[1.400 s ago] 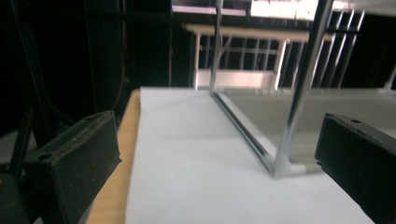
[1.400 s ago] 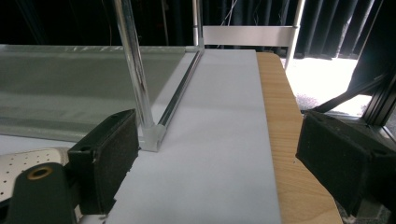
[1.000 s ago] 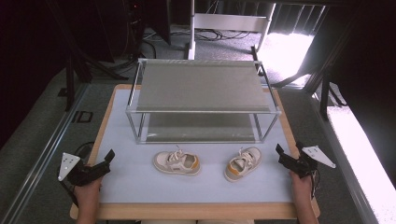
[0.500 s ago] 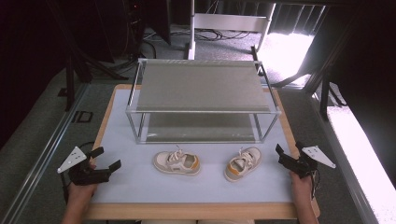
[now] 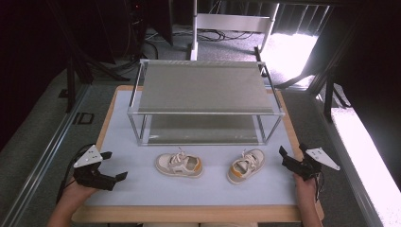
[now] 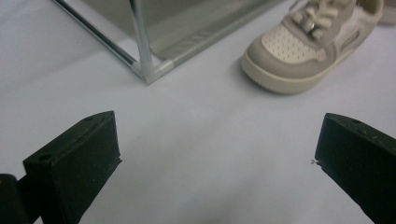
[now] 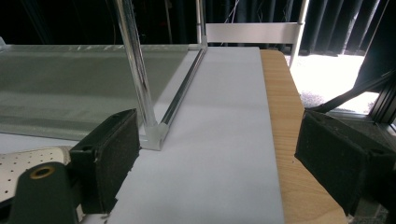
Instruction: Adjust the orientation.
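Left gripper turned toward left shoe, fingers wide, right gripper unmoved, fingers wide

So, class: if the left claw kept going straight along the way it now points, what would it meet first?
Probably the left shoe, up and right of the line between the open jaws of the left claw; the shelf rack's corner post stands left of it. Depth is uncertain.

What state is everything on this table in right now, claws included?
Left gripper: open, holding nothing.
Right gripper: open, holding nothing.
Left shoe: upright on the mat, untouched.
Right shoe: upright, untouched.
Shelf rack: standing, both shelves bare.
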Demonstrator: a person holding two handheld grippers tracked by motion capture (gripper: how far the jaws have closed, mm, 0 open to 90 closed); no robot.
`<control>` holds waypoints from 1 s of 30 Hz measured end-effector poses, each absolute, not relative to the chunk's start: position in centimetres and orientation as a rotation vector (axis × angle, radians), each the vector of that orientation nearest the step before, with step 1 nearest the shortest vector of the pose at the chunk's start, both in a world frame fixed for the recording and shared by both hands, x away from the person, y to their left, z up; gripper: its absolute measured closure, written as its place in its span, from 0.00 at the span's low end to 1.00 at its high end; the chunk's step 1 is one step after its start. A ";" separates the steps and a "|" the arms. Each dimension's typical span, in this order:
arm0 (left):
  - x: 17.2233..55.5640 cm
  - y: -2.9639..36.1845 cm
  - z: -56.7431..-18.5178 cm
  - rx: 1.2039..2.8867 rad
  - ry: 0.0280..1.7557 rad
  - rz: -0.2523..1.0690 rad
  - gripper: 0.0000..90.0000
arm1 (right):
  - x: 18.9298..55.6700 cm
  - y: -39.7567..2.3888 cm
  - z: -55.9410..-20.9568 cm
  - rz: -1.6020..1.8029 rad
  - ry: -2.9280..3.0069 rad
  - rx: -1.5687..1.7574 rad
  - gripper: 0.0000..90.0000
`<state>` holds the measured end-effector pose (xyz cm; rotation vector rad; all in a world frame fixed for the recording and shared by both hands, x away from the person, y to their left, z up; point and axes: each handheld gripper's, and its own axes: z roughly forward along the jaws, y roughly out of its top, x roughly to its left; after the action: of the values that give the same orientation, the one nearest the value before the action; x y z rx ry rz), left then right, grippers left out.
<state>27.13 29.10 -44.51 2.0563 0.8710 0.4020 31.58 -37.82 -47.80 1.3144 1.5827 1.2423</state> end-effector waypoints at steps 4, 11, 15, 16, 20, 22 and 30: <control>27.3 28.7 -43.7 2.128 0.848 0.393 0.00 | 31.6 -37.8 -47.8 1.243 1.583 1.314 0.15; 27.6 28.0 -42.7 2.308 0.817 0.366 0.00 | 31.6 -37.9 -47.8 1.244 1.582 1.314 0.15; 27.7 27.9 -42.2 2.395 0.803 0.364 0.00 | 31.6 -37.9 -47.8 1.245 1.584 1.314 0.15; 27.7 27.9 -42.1 2.406 0.806 0.364 0.00 | 31.6 -37.8 -47.8 1.244 1.583 1.314 0.15; 27.7 27.8 -41.9 2.471 0.801 0.351 0.00 | 31.6 -37.9 -47.8 1.244 1.584 1.315 0.15; 27.7 27.6 -41.9 2.503 0.796 0.353 0.00 | 31.6 -37.9 -47.8 1.244 1.583 1.315 0.15; 27.8 26.6 -41.5 2.652 0.776 0.344 0.01 | 31.6 -37.9 -47.8 1.245 1.580 1.320 0.15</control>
<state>27.80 26.61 -41.49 2.6523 0.7756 0.3442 31.59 -37.88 -47.81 1.3198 1.5799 1.2453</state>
